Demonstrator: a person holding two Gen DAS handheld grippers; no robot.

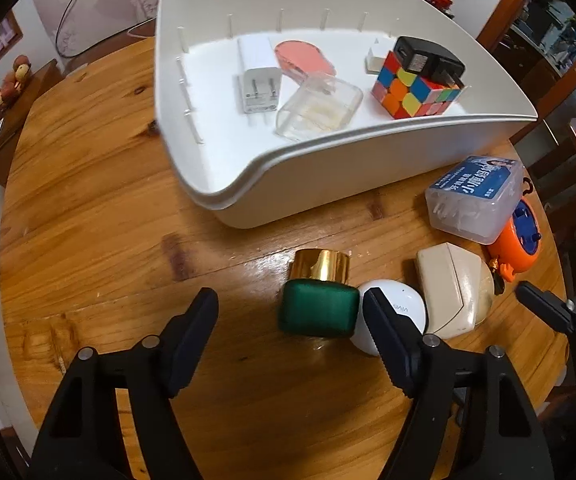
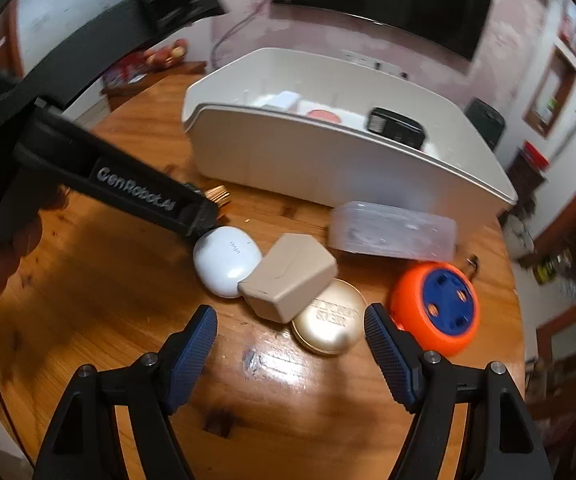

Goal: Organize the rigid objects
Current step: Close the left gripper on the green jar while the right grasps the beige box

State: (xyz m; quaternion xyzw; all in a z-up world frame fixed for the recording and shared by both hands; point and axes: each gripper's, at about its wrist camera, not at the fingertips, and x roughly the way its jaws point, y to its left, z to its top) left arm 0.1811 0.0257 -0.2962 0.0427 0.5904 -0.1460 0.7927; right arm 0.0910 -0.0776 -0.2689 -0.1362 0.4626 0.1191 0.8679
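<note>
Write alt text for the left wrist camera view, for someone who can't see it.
The open left gripper hangs over a wooden table, a green jar with a gold cap between its fingers, untouched. Beside the jar lie a white earbud case and a beige case. Behind, a white bin holds a puzzle cube and chargers.

"GenRobot.AI" is printed on the side of the left claw (image 2: 135, 196). The white earbud case (image 2: 225, 260) carries a small "vivo". The blue-labelled clear box (image 1: 476, 196) bears Chinese characters, unreadable here.

Right tongs (image 2: 291, 322) gape above gold compact (image 2: 329, 318).
</note>
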